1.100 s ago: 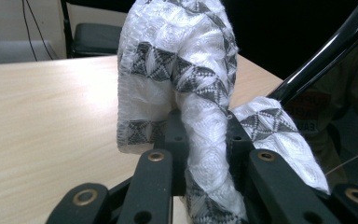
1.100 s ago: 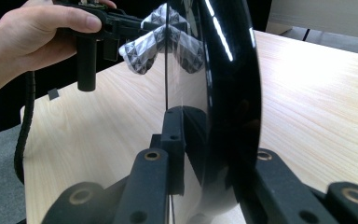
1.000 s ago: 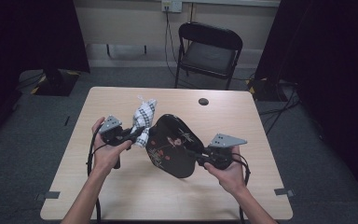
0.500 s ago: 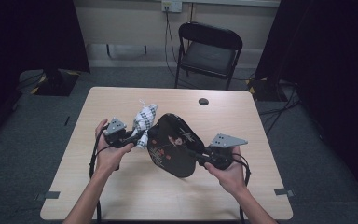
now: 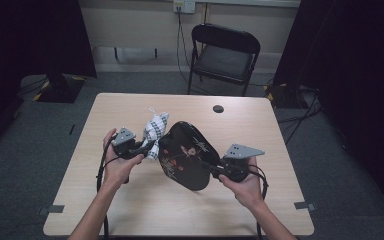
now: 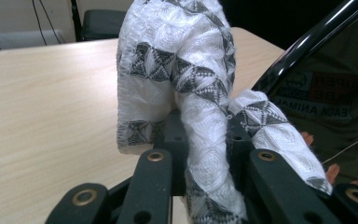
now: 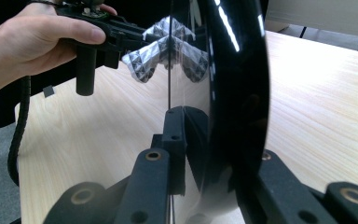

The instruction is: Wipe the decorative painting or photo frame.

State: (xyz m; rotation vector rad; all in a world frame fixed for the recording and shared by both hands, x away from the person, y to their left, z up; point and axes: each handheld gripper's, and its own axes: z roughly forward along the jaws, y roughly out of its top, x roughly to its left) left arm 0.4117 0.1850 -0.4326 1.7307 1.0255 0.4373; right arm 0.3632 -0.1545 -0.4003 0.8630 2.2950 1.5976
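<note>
High view: your left tongs (image 5: 147,145) clamp the white patterned cloth (image 5: 156,128); your right tongs (image 5: 211,168) clamp the black plate's (image 5: 185,155) rim, tilted above the table (image 5: 130,200), cloth touching plate.

We find the high view evenly lit over the table (image 5: 130,200), while the surroundings beyond the table fall into deep darkness on both sides. Shadows on the table top are soft and faint. In the right gripper view, a bright streak of glare runs down the glossy black plate (image 7: 233,93), and the plate's surface mirrors the patterned cloth (image 7: 144,60) beside it. In the left gripper view, the cloth close above the table is slightly overexposed and soft; the table's far edge is out of focus. We note no motion blur.
</note>
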